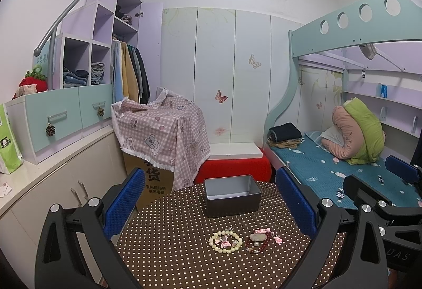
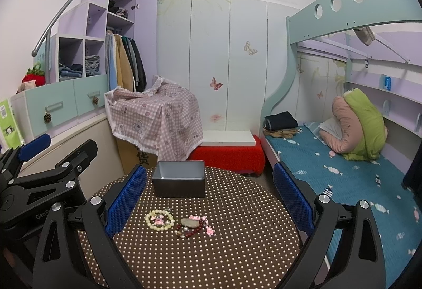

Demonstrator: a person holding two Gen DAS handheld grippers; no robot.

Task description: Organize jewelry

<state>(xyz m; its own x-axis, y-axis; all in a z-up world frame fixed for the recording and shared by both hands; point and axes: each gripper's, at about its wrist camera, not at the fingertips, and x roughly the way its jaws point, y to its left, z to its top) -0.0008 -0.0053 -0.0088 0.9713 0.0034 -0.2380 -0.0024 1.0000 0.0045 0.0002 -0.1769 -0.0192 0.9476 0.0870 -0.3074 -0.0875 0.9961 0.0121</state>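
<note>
1. My left gripper [image 1: 211, 202] and right gripper [image 2: 209, 196] both hover spread wide, holding nothing.
2. The pale green bead bracelet [image 1: 225, 241] and dark red bead bracelet [image 1: 259, 240] lie side by side on the brown polka-dot round table [image 1: 184, 262], ahead and below.
3. The open grey metal box [image 1: 232, 195] sits beyond them; the pale bracelet is likely nearer my left.

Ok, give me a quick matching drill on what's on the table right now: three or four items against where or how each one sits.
Items:
1. cream bead bracelet
2. dark red bead bracelet
3. tin box
4. left gripper

States:
A. far side of the table, nothing in it
B. jaws wide apart, holding nothing
C. near side, left of the pair
D. near side, right of the pair

Pairs: 1-C, 2-D, 3-A, 4-B
</note>
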